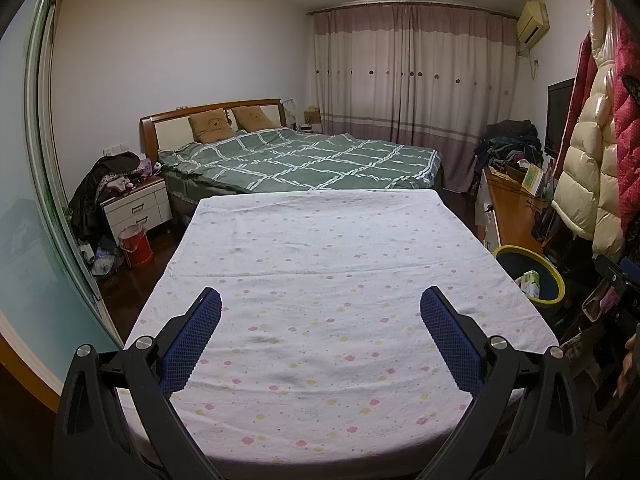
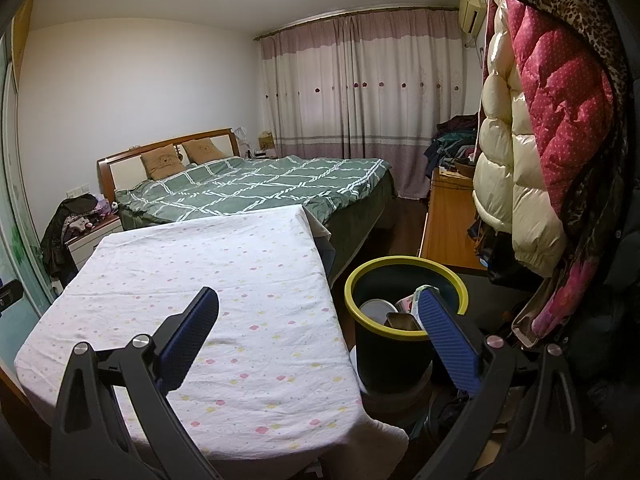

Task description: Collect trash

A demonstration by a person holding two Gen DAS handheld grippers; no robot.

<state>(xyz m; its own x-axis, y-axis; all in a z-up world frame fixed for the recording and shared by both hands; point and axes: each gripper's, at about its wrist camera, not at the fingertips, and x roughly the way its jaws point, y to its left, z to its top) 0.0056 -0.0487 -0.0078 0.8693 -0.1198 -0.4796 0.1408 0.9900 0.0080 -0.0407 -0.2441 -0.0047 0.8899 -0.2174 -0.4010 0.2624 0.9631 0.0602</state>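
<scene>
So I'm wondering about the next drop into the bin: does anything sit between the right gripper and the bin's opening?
Nothing visible does. The right gripper is open and empty above the table's right edge, and the bin stands on the floor just beside that edge. Its yellow-rimmed mouth is uncovered, with trash already inside.

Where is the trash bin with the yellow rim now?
The trash bin stands on the floor at the right edge of the covered table, below the hanging coats, low right in both views.
</scene>
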